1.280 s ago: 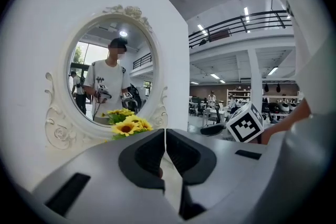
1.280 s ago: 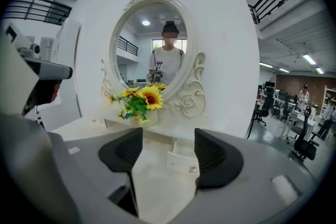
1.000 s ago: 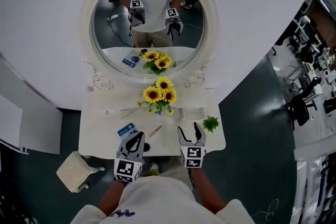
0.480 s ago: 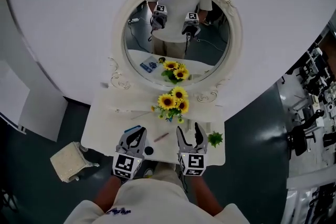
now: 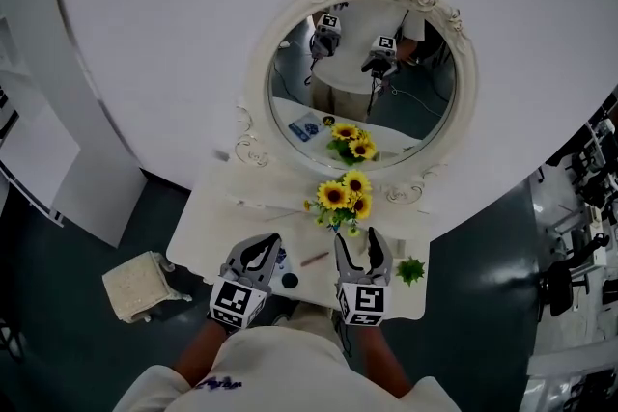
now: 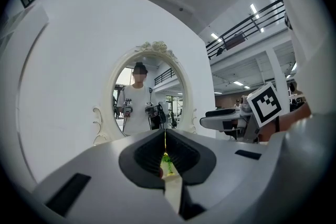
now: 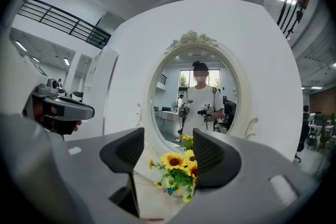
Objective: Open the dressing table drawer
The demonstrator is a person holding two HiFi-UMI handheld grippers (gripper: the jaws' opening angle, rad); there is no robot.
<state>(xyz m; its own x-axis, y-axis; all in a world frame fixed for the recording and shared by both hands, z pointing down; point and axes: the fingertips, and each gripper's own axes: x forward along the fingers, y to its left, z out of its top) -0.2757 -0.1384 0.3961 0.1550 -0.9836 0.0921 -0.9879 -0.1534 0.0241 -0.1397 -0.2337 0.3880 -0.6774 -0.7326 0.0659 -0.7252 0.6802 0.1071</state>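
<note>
The white dressing table stands against the wall under an oval mirror. Its drawer front shows in no view. My left gripper hovers over the table's front edge at the left. In the left gripper view, the left gripper has its jaws shut with only a thin slit between them and nothing held. To its right, at about the same height, is my right gripper. The right gripper view shows the right gripper open and empty, facing the sunflowers and the mirror.
A sunflower bunch stands at the back of the tabletop. A pencil-like stick and a small dark round thing lie between the grippers, and a green sprig lies at the right corner. A cream stool sits on the floor at the left.
Both grippers have risen and now hang a little further in over the table's front edge. The head view has swung, so table and mirror sit further right. Neither gripper's jaws changed.
</note>
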